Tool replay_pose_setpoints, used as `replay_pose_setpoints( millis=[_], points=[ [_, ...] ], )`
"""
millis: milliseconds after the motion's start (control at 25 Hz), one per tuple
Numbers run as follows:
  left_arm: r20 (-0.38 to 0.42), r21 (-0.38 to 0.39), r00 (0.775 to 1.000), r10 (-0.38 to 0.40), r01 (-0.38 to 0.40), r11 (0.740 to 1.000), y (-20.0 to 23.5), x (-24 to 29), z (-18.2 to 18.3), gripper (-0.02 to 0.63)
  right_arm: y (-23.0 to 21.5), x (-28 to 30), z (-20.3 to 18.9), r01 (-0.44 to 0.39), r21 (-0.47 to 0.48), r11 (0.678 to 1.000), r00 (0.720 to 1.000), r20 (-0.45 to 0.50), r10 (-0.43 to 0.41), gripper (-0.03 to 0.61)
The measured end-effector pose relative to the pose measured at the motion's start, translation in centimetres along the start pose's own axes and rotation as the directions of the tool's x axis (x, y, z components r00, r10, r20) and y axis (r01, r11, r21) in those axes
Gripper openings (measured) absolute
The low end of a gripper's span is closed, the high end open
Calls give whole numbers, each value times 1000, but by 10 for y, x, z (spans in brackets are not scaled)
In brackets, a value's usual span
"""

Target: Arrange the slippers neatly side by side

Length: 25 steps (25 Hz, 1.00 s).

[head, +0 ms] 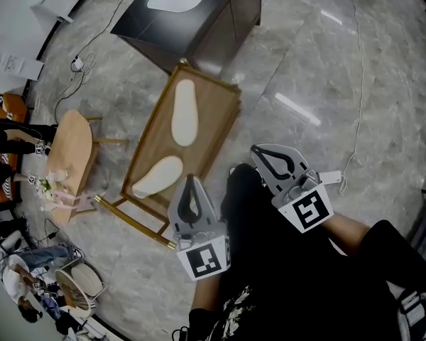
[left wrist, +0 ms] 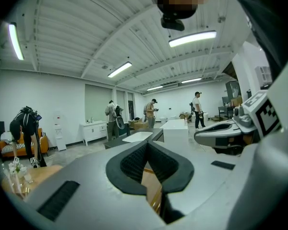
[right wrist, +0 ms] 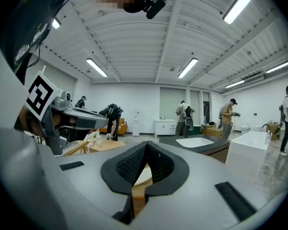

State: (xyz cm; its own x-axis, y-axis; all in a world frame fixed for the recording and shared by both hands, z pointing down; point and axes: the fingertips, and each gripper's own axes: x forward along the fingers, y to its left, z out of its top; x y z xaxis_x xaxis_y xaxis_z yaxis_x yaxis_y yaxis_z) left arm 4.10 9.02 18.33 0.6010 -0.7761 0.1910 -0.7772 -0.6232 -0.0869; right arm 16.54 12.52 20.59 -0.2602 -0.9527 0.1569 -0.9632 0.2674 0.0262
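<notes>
Two white slippers lie on a low wooden rack (head: 148, 130) on the marble floor. The far slipper (head: 184, 112) runs lengthwise along the rack. The near slipper (head: 157, 176) lies slanted at the rack's near end, apart from the other. My left gripper (head: 190, 179) is shut and empty, its tip just right of the near slipper. My right gripper (head: 256, 148) is also shut and empty, farther right, off the rack. Through the shut jaws, the left gripper view (left wrist: 147, 145) shows only rack wood (left wrist: 151, 186). The right gripper view (right wrist: 146, 145) shows a white sliver (right wrist: 143, 175), probably a slipper.
A dark cabinet with a white basin (head: 192, 13) stands beyond the rack. A small wooden table (head: 69, 158) with flowers is to the left, with people and bags past it. Cables (head: 82, 62) trail over the floor. The person's black-clad legs (head: 270, 261) fill the lower middle.
</notes>
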Motion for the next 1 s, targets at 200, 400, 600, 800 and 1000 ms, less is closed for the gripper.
replay_pose_setpoints(
  millis=[200,400,600,800,1000],
  points=[
    [-16,-13,1000,4,-4,1000,3,6,-9,3,-2,4,-6,0,-14,1000,1000,-25,0,-2],
    [-19,-31,998,53,-53,998,17,12,-10,3,-6,18,-7,-22,-27,999,998,-63,20,-2],
    [-35,-58,995,94,-96,994,36,19,-12,3,-5,45,-3,-63,-52,997,995,-78,59,-2],
    [-48,-64,992,118,-121,991,56,25,-18,3,0,72,-1,-98,-67,993,992,-80,93,-2],
    [-55,-86,989,139,-143,986,72,40,-20,3,0,92,0,-125,-90,988,989,-92,117,-2]
  ],
)
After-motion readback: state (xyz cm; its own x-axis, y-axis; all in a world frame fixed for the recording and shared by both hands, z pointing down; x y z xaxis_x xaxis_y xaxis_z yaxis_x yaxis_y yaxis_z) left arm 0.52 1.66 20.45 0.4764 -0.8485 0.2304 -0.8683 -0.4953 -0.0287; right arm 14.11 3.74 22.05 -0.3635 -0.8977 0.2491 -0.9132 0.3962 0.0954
